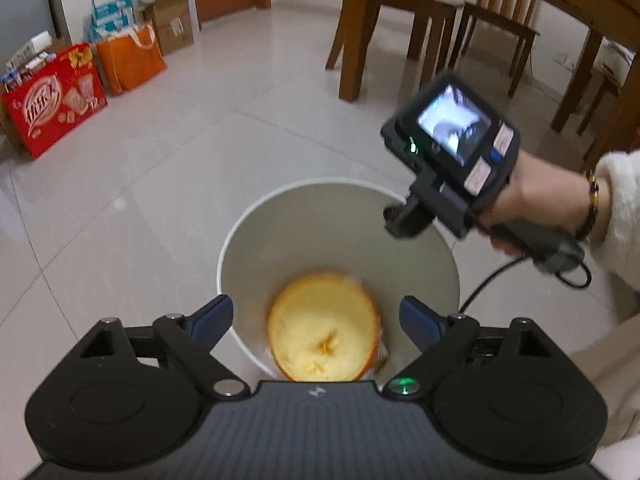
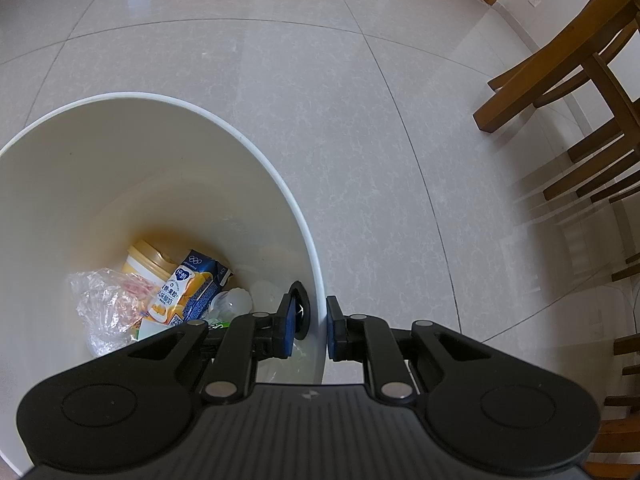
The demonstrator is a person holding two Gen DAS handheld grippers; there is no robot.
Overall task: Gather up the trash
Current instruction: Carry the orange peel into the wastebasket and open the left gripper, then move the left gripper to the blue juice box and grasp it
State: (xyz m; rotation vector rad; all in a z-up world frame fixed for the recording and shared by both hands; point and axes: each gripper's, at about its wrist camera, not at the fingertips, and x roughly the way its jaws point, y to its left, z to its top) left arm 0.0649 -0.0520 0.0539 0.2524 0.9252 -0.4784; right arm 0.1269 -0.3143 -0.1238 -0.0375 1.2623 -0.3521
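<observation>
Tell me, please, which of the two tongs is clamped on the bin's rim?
The right tongs: their pads pinch the white bin wall, while the left tongs hang wide open above the orange peel.

Soft daylight, floor glare (fisheye-bent edges), slight blur

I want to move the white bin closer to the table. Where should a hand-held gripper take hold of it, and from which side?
Grip the thin upright rim of the white bin, coming straight down from above with one finger inside and one outside. The wall is too wide and round to span, but the open top leaves its edge free. The right hand-held gripper already holds it this way.
</observation>
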